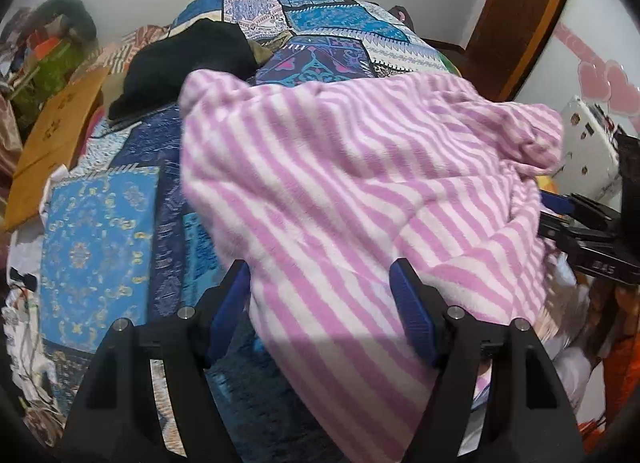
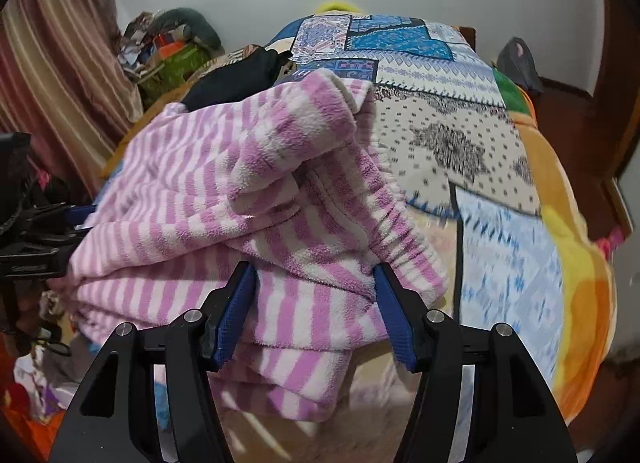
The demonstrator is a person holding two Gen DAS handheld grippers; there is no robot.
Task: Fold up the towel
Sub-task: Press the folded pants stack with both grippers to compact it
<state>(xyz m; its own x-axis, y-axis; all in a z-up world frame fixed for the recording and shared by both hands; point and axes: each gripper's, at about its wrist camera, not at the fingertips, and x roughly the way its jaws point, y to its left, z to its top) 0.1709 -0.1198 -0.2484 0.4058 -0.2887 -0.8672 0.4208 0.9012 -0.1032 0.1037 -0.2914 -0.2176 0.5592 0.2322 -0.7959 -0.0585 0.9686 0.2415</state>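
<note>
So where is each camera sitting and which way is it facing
Left wrist: on the left tongs, angled down at the striped towel on the bed's patchwork cover; right tongs at right edge.
Right wrist: on the right tongs, angled down at the bunched towel; left tongs at left edge.
Shared: towel, cover, black garment.

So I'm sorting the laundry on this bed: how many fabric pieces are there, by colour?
Pink-and-white striped towel: 1
Black garment: 1
Blue patchwork bedspread underneath: 1
Total: 3

The heap at the far wall is too jumbled to count.
</note>
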